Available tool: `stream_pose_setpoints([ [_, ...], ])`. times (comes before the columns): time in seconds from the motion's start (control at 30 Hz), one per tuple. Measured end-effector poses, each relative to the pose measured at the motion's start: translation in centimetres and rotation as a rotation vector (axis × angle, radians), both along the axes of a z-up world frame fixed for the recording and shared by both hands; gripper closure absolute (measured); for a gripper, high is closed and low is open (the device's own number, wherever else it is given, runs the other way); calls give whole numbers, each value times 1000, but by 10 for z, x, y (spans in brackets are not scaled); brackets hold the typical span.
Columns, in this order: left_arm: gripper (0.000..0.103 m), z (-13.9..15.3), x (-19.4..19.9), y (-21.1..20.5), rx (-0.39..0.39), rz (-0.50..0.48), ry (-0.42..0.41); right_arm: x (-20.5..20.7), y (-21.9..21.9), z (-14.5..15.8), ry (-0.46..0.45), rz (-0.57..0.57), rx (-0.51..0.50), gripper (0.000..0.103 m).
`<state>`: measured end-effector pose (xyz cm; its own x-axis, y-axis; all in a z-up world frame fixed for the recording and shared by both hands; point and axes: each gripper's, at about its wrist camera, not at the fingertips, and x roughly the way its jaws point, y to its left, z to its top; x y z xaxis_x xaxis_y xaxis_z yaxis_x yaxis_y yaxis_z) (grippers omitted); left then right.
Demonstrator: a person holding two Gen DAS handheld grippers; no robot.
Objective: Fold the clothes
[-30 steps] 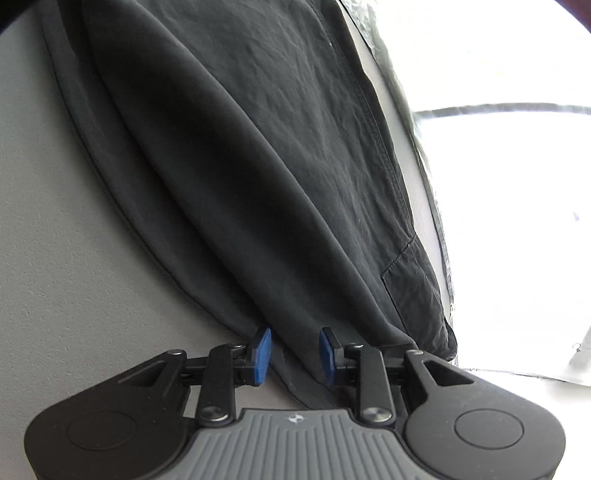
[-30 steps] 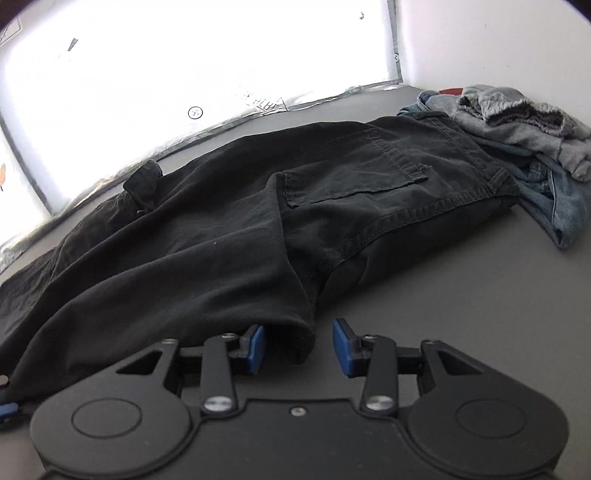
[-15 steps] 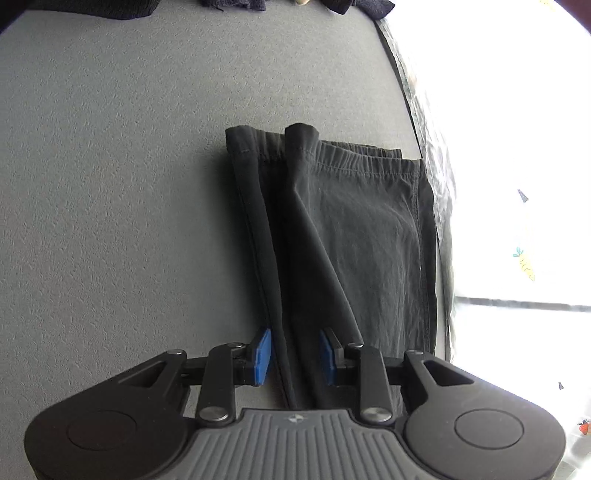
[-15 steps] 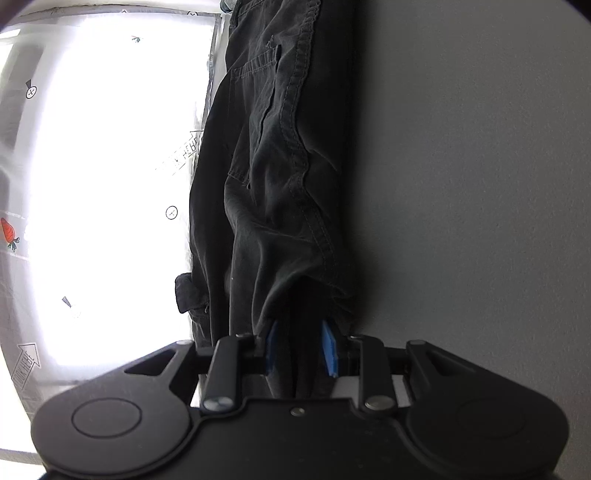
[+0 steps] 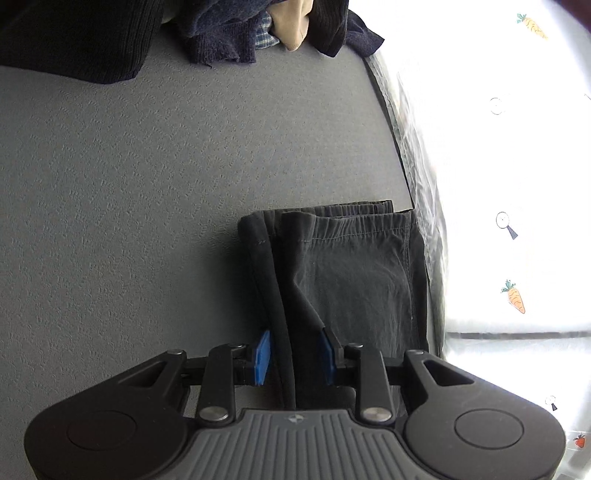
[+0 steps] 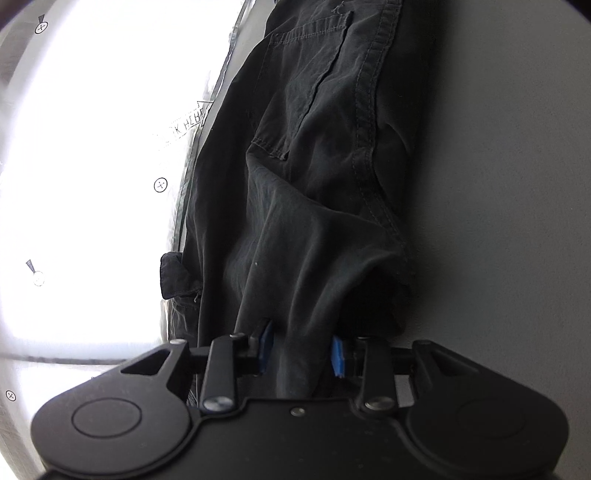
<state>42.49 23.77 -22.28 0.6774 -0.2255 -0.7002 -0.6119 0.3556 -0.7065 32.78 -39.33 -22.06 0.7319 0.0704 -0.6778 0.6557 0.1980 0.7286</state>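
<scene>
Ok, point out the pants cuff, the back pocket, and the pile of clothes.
pants cuff (image 5: 354, 221), left wrist view, on the gathered hem.
back pocket (image 6: 303, 85), right wrist view, on the pocket panel.
pile of clothes (image 5: 221, 33), left wrist view, on the navy knit.

the trousers (image 5: 354, 273) are plain black with tonal stitching. the surface (image 5: 147, 184) is grey and pebbled. both grippers are black with blue pads (image 5: 263, 357) on their fingers. the white sheet (image 5: 517, 184) bears orange carrots. the far pile (image 5: 229, 33) shows navy, blue check and beige.
</scene>
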Motion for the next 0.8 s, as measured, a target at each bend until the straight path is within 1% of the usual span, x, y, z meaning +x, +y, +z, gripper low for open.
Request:
stream_pose_setpoints([
  [0.07, 72, 5, -5, 4, 16, 3, -18, 2, 5, 5, 8, 19, -21, 80],
  [0.13, 72, 18, -21, 13, 40, 21, -35, 4, 10, 12, 16, 31, -45, 82],
  [0.23, 73, 19, -16, 19, 45, 56, -39, 5, 17, 18, 0, 32, -61, 82],
  [0.3, 72, 15, -8, 19, 57, 56, -25, 6, 20, 18, -45, 18, -41, 79],
  [0.43, 71, 3, 9, 16, 87, 38, 18, 16, 23, 9, -19, 5, -1, 78],
  [0.53, 71, 1, 19, 13, 98, 20, 19, 25, 20, 2, -9, 21, -4, 77],
  [0.6, 74, 2, 30, 11, 117, 15, 16, 32, 25, 3, 2, 29, -17, 78],
  [0.63, 77, 3, 33, 11, 127, 12, 17, 35, 27, 4, 1, 30, -24, 81],
  [0.67, 94, 5, 37, 10, 141, 10, 25, 37, 30, 5, -1, 35, -33, 86],
  [0.7, 103, 7, 40, 9, 157, 7, 33, 39, 32, 7, -3, 39, -43, 94],
  [0.73, 103, 10, 44, 8, 180, -3, 38, 41, 34, 9, -6, 38, -45, 97],
  [0.8, 103, 19, 44, 6, 195, 2, 14, 40, 37, 14, -34, 21, -25, 99],
])
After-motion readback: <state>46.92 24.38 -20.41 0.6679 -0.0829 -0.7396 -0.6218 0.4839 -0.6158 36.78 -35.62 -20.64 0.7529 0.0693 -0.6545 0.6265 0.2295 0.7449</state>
